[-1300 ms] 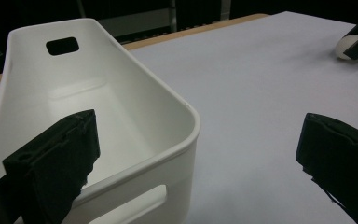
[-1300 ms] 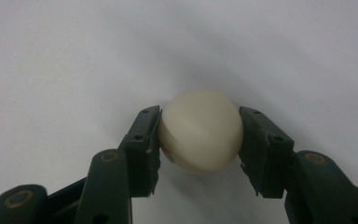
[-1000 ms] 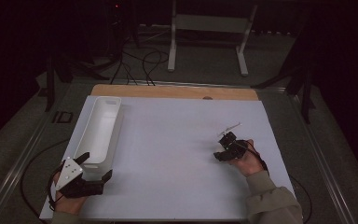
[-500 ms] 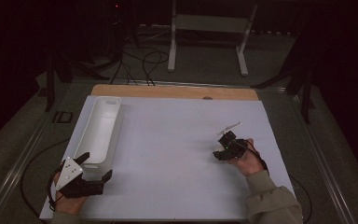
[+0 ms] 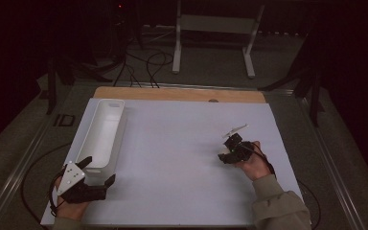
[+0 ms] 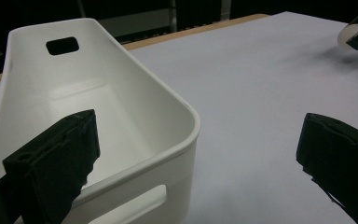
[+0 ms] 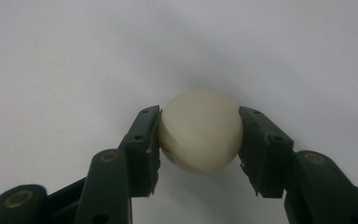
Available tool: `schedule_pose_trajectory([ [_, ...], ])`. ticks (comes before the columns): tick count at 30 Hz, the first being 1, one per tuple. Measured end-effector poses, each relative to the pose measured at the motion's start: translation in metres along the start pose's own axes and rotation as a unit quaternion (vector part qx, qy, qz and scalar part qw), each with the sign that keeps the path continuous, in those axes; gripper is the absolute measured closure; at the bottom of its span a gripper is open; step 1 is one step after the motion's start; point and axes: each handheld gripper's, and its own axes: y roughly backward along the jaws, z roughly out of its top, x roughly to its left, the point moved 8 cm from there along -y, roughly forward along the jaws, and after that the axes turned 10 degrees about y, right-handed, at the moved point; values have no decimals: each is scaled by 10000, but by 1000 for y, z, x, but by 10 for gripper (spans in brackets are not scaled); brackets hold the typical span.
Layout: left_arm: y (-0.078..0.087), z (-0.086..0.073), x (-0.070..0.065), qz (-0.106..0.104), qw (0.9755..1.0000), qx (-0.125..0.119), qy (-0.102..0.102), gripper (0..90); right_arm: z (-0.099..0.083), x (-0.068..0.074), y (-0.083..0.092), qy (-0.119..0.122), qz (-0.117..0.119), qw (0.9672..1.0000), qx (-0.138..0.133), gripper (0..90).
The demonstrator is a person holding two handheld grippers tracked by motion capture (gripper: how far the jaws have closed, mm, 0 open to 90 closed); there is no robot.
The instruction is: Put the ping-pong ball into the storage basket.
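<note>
— What is the right gripper [image 7: 199, 135] doing over there?

— It is clamping a cream-coloured ball [image 7: 200, 131], one black pad pressing on each side. In the right gripper view the ball is sitting dead centre, over the white table sheet [image 7: 74, 56]. There is a small reddish mark low on its left side, too small to read.

— And from above?

— In the high view the right gripper [image 5: 226, 154] is showing right of centre, and the ball is only peeking out as a pale spot [image 5: 224, 151] at its left end, mostly covered by the black body and the hand [image 5: 255, 162]. Whether it is resting on the sheet or hanging just above it, I cannot tell.

— The left one?

— The left gripper [image 5: 98, 170] is lying in the lower left of the high view, jaws standing wide apart and holding nothing. In the left gripper view the near corner of the white bin [image 6: 121, 107] is standing between them, untouched as far as I can see. Its left jaw is covering part of the bin's inside, and the bin's bottom is running off the lower edge.

— Anything else?

— At the upper right of that view, the ball [image 6: 348, 33] is showing again, cut off by the frame.
</note>
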Motion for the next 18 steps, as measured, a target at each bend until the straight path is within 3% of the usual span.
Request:
schedule_pose_trajectory([
  [18,0,0,0,-4,10000,-1,18,0,10,3,5,99,-37,9999,-93,506],
])
